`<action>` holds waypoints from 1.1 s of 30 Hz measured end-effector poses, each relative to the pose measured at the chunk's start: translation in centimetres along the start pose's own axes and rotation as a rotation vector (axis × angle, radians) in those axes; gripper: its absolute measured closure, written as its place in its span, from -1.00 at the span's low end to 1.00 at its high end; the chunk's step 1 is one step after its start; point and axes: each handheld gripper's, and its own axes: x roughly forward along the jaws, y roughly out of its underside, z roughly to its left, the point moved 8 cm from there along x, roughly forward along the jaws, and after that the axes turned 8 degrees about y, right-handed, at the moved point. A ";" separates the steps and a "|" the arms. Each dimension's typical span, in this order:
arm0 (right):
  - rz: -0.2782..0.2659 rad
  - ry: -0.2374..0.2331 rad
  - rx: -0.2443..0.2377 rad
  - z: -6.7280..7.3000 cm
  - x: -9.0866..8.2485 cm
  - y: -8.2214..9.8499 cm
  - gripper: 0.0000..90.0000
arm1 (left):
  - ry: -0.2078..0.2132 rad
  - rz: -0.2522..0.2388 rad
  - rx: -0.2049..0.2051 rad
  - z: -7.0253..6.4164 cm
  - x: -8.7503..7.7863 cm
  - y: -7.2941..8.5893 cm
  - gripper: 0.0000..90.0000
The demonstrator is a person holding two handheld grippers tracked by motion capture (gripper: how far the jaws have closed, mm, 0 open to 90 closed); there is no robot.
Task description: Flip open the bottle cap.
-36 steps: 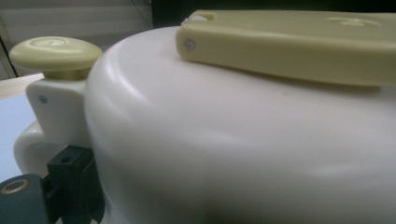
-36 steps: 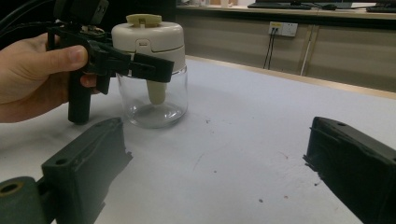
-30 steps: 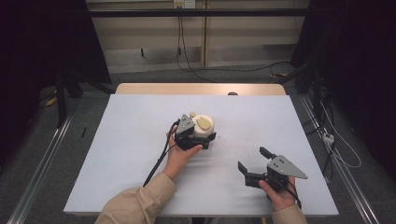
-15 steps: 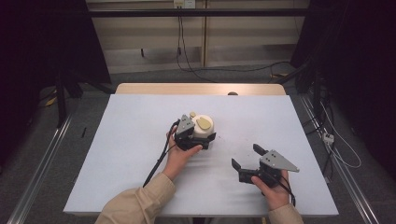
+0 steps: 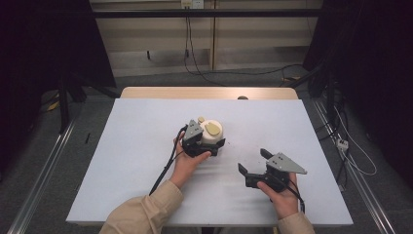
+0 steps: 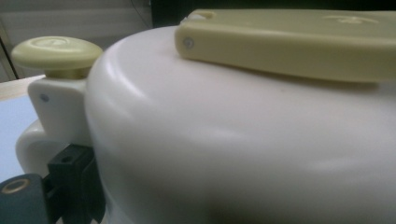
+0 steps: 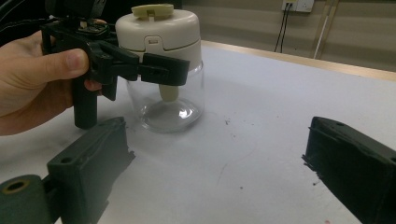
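My right gripper [image 5: 255, 161] has slid left across the white counter [image 5: 126, 161], fingers spread wide and empty. My left gripper [image 5: 212, 145] clamps the white-lidded glass jar [image 7: 164, 65], standing upright mid-counter, just below its lid.

Left tool [image 5: 210, 142], centre of the high view, held by the left hand [image 5: 187, 161], jaws closed around a jar's white top. Right tool [image 5: 257, 163], lower right, held by the right hand [image 5: 284, 197], jaws spread wide, gripping nothing.
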 end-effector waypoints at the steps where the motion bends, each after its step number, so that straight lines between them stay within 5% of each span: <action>1: 0.001 -0.002 0.002 0.1 0.1 -0.1 -0.87 | 0.000 0.000 0.000 0.0 0.0 0.0 -0.86; 20: 0.015 0.002 0.014 1.2 1.8 -2.3 -0.70 | 0.001 -0.001 0.002 0.0 0.0 0.0 -0.86; 29: 0.021 -0.025 0.013 2.0 2.4 -3.5 -0.34 | 0.001 0.001 0.006 0.0 0.0 0.0 -0.86; 33: 0.028 -0.039 0.004 2.5 2.9 -3.9 -0.03 | 0.002 0.001 0.005 0.0 0.0 0.0 -0.86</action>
